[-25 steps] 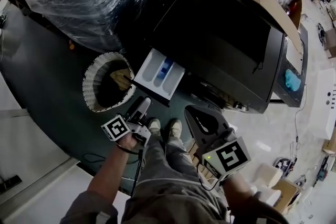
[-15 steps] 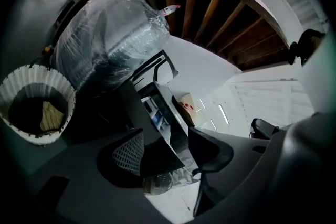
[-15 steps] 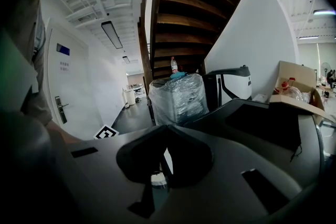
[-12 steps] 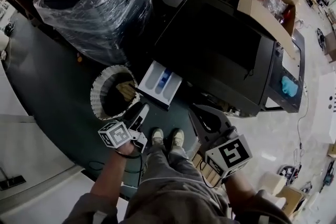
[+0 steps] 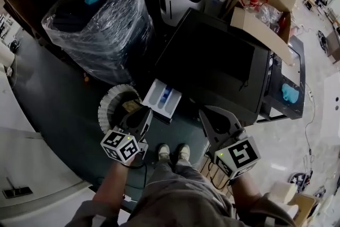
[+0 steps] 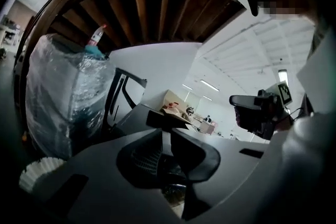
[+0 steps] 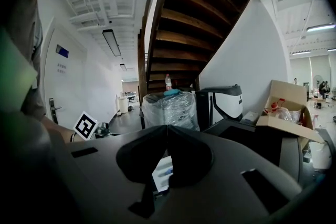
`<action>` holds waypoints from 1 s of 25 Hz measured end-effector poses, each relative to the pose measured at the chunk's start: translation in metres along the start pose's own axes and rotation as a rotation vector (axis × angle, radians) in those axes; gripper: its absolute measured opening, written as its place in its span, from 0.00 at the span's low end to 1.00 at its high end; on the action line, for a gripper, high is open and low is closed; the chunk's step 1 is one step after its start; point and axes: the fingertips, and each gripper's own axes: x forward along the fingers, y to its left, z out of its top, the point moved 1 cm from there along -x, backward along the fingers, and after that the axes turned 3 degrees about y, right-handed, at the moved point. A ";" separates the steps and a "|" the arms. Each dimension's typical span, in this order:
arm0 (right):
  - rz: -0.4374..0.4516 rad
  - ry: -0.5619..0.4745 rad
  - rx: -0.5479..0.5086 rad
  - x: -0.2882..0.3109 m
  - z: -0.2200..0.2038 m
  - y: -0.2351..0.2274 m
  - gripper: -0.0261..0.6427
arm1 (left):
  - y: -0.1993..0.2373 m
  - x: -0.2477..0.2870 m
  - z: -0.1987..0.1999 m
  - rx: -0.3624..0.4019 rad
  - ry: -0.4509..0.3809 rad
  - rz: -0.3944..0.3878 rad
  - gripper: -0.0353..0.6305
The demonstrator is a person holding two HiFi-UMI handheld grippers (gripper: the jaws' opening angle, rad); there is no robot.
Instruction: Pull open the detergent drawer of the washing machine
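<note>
Drawer (image 5: 162,97) out, basket (image 5: 108,105) beside, wrapped bin (image 5: 101,29) behind; left claw (image 6: 164,131) just closed empty, right claw (image 7: 167,128) together.

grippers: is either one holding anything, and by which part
Nothing is held: the left gripper has just been closing its jaws on nothing; the right gripper is shut and empty.

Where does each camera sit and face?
Head view: on the head, steeply down at washing machine, open drawer; forearms, legs, shoes show.
Left gripper view: on left tongs, jaws just closed further, empty; over machine; wrapped bundle left, clothing right.
Right gripper view: on right tongs; faces staircase, bundle; clothing left.
Gripper views share the bundle.
</note>
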 end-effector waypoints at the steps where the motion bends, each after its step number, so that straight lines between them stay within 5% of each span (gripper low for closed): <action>1: -0.006 -0.010 -0.004 -0.003 0.005 -0.003 0.08 | -0.005 0.001 0.010 0.031 -0.010 -0.003 0.14; 13: -0.060 -0.116 -0.070 -0.032 0.060 -0.014 0.08 | -0.082 -0.009 0.111 0.403 -0.095 -0.044 0.10; 25: -0.022 -0.221 -0.056 -0.054 0.098 -0.009 0.08 | -0.115 -0.030 0.166 0.527 -0.166 -0.041 0.09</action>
